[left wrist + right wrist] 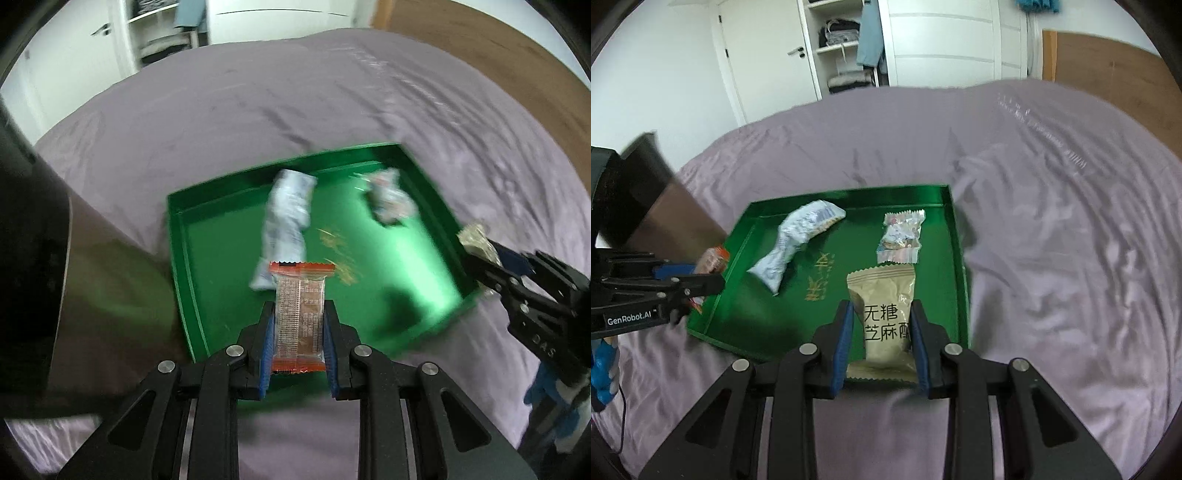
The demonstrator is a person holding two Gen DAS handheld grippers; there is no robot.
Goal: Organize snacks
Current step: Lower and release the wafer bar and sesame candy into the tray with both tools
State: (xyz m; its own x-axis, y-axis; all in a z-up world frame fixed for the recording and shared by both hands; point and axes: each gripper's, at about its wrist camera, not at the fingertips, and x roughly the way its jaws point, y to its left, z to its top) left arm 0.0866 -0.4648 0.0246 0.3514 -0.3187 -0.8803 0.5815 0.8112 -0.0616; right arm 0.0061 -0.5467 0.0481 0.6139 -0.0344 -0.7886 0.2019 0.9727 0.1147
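Observation:
A green tray (181, 236) (956, 236) lies on a purple bedsheet. In it lie a long pale blue packet (286, 218) (798, 240) and a small clear candy packet (389, 199) (901, 236). My left gripper (299, 317) is shut on an orange-edged brown snack bar (300, 314), held above the tray's near edge; it shows at the left of the right wrist view (713, 273). My right gripper (882, 317) is shut on a beige snack packet (886, 314) over the tray's near right part; it shows at the right of the left wrist view (476, 254).
The purple bedsheet (1052, 221) spreads all around the tray. A dark box (33, 258) (653, 195) stands left of the tray. A white wardrobe with shelves (842, 44) and a wooden headboard (1108, 62) are behind the bed.

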